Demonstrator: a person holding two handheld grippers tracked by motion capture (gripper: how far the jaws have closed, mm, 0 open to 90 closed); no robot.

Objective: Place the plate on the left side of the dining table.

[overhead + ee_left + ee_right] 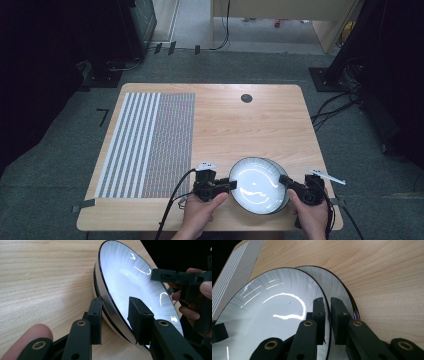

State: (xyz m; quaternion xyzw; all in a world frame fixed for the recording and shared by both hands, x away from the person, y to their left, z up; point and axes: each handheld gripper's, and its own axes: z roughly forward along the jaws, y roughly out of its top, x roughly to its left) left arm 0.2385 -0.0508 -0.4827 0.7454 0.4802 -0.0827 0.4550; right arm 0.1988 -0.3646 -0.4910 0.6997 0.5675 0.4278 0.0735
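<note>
A small stack of shiny white plates (256, 187) with dark rims lies near the table's front edge. My left gripper (229, 186) straddles the stack's left rim (125, 272), one jaw under it and one on the top plate's inner face, apparently pressing it. In the left gripper view the gripper (115, 301) spans the whole thickness. My right gripper (286, 181) is shut on the top plate's right rim. In the right gripper view the gripper (327, 301) pinches the top plate (274, 322), which tilts up off the lower plate (337, 285).
A striped woven mat (145, 145) covers the left part of the wooden table (250, 125). A dark round grommet (246, 98) sits near the far edge. Cables and dark equipment stand on the floor around the table. The front edge is close under both hands.
</note>
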